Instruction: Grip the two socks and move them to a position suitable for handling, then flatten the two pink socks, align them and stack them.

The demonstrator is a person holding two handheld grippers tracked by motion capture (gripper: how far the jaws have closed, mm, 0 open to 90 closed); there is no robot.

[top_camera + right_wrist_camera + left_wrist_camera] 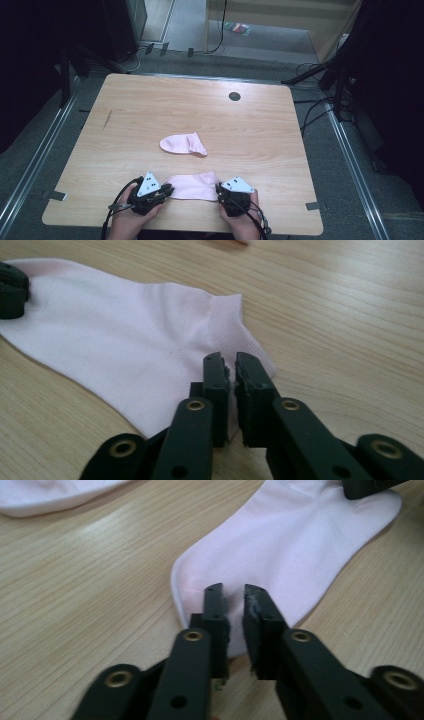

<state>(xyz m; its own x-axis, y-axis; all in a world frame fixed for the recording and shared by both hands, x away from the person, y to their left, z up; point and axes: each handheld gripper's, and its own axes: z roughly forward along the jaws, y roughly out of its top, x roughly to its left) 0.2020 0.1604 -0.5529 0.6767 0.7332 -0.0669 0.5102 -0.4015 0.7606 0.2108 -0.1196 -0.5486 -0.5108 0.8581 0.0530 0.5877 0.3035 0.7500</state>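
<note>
The table (pixel 150 115) is smooth, light wood. The pink sock (pixel 125 345) is soft, matt cloth. The jaws are dull black plastic.

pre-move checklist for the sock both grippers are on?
1. Left gripper at toe end of near sock: ok.
2. Right gripper at the cuff end: ok.
3. Jaws nearly shut, fabric pinched between them: cannot tell.
4. Near sock flat on table, unfolded: ok.
5. Second sock lies apart, farther back: ok.
6. Gripper cables off the near sock: ok.
</note>
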